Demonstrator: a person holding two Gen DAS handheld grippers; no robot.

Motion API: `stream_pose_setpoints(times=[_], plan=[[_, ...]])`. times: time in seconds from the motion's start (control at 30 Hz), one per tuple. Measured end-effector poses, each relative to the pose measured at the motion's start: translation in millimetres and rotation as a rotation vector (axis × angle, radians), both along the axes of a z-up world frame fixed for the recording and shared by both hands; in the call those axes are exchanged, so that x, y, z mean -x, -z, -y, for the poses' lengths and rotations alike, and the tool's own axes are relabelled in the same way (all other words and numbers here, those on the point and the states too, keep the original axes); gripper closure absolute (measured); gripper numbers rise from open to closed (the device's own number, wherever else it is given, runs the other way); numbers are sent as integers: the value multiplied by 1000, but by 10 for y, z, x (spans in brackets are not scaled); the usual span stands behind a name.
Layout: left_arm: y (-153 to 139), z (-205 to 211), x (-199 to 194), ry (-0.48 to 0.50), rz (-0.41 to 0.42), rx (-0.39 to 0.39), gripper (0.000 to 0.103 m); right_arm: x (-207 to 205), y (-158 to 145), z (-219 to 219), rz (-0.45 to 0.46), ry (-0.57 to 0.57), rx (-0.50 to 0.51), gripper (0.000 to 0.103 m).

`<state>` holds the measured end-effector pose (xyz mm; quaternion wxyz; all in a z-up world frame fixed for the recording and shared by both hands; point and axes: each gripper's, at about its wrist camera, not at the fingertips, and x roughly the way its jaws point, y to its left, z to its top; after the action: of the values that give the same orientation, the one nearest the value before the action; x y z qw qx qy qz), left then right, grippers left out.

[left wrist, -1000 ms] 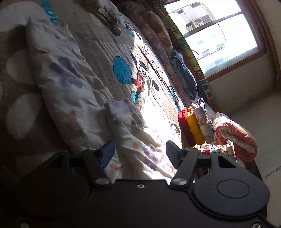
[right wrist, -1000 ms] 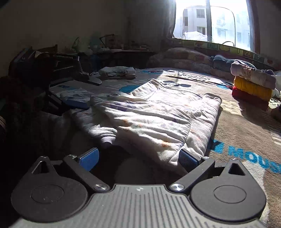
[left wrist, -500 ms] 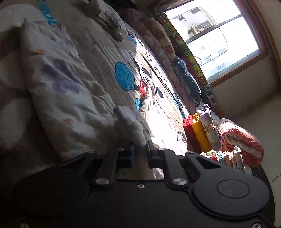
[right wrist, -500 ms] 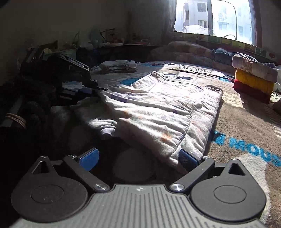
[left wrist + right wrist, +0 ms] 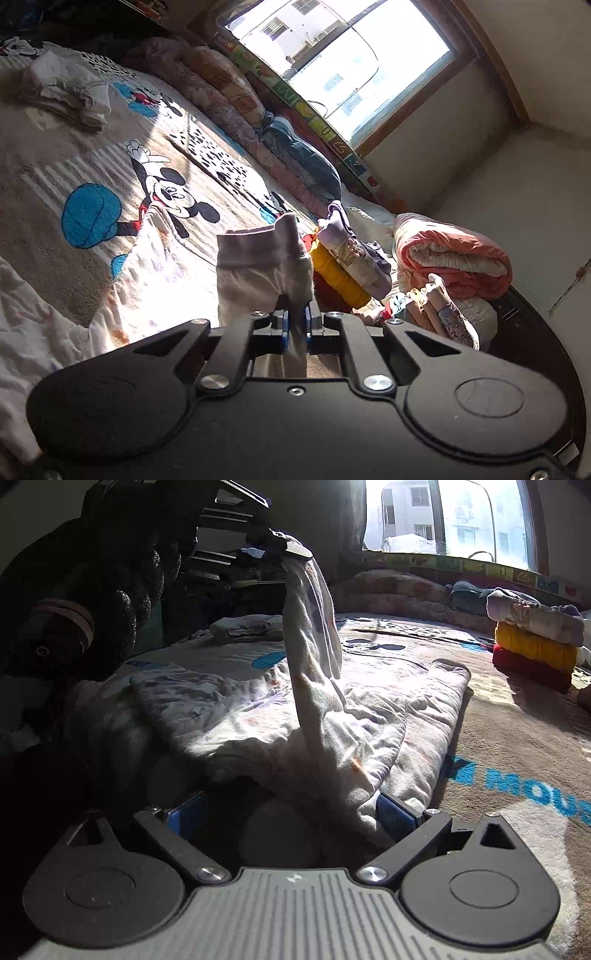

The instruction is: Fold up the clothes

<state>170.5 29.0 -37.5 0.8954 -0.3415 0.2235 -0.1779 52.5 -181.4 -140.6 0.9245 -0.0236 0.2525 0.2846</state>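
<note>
A pale printed garment (image 5: 258,716) lies spread on the cartoon-print bed cover (image 5: 517,746). My left gripper (image 5: 296,325) is shut on its sleeve (image 5: 258,273) and holds the lilac cuff up. From the right wrist view the left gripper (image 5: 284,550) hangs high at upper left, with the sleeve (image 5: 314,635) stretched upward from the garment. My right gripper (image 5: 291,812) stands open low at the garment's near edge; cloth reaches between its fingers.
A folded stack of red, yellow and lilac clothes (image 5: 532,642) sits at the right. Another folded pile (image 5: 66,96) lies farther back. Rolled quilts (image 5: 229,96) line the window side, and a pink bundle (image 5: 450,258) rests at the bed's end. A dark sleeve (image 5: 74,605) fills the left.
My left gripper closed on the sleeve cuff and lifted it well above the bed. The right gripper stayed open at the garment's near edge.
</note>
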Motion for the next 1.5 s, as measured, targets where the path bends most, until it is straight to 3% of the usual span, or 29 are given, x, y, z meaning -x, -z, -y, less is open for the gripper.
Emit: stream_pose_setpoints(times=[0.17, 0.7, 0.87, 1.1, 1.17, 1.3, 1.37, 1.43, 1.5], plan=[[-17, 355, -326, 48, -16, -22, 98, -16, -9, 57, -20, 7, -55, 6], [510, 1054, -1040, 63, -155, -148, 99, -47, -29, 253, -69, -7, -161, 6], [622, 1250, -1146, 66, -161, -262, 99, -51, -30, 286, -74, -15, -164, 6], [770, 1633, -1226, 81, -147, -532, 98, -67, 7, 318, -87, -31, -159, 6], [833, 1695, -1239, 89, -150, -579, 96, -58, 14, 316, -87, -36, -152, 6], [919, 1700, -1258, 129, -144, -586, 85, -21, 7, 329, -84, -36, -142, 6], [901, 1652, -1285, 146, -157, -547, 80, 14, -11, 353, -81, -30, -139, 6], [857, 1549, -1308, 183, -173, -480, 65, 65, -50, 400, -74, -12, -129, 7], [748, 1408, -1264, 186, -163, -415, 59, 124, -99, 454, -64, 12, -113, 7]])
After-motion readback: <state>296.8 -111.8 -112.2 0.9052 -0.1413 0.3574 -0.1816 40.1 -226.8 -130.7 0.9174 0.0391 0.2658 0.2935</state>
